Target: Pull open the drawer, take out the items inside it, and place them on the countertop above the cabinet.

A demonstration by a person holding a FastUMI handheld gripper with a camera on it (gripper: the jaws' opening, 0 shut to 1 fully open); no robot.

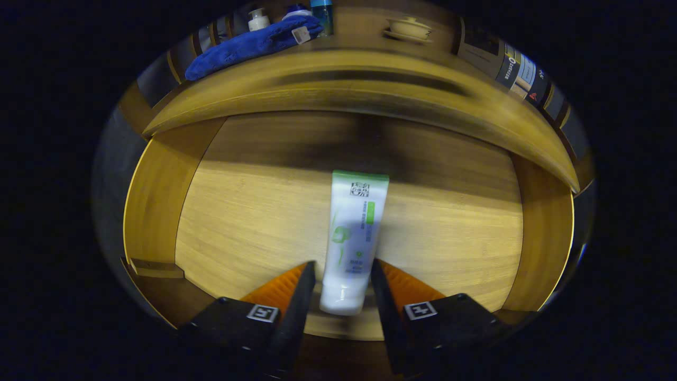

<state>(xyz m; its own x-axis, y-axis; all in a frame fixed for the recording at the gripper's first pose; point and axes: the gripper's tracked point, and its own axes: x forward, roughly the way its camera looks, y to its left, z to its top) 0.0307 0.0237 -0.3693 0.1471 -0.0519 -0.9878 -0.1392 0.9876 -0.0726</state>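
Hand-held gripper (342, 272) sits wide apart w/ white tube (353, 238) between fingers, untouched, lying in open drawer (449, 233) below worktop (365, 34).

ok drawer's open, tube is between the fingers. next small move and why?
Probably close the gripper on the tube before lifting. Its cap end sits between the two open fingers with a thin gap each side, so they straddle it without pressing. It lies flat on the drawer floor, alone, and the countertop above already holds a blue cloth.
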